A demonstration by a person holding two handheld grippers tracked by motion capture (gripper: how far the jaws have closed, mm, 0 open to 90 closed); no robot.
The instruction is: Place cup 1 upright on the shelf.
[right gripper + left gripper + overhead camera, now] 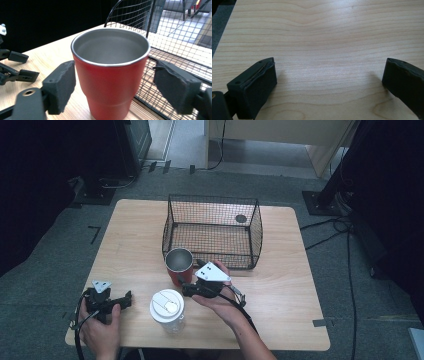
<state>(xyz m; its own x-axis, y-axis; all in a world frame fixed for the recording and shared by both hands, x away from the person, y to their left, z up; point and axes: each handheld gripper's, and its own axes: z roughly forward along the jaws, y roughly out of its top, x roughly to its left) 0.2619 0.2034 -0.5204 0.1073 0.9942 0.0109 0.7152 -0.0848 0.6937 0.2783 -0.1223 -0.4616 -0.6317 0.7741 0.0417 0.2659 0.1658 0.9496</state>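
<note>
Surface: pale wood-grain table, grey carpet floor around.
Left gripper: jaws apart over bare wood.
Right gripper: jaws apart, straddling red steel-lined tumbler; black wire basket just behind.

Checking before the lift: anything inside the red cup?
The red cup looks empty: bare steel walls inside, nothing in the visible part. Its very bottom is hidden below the near rim. Right claw straddles it, open.

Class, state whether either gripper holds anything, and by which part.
Nothing is held. The right gripper stands open around the red steel-lined tumbler, pads apart from its wall; the left gripper is open over bare wooden table.
</note>
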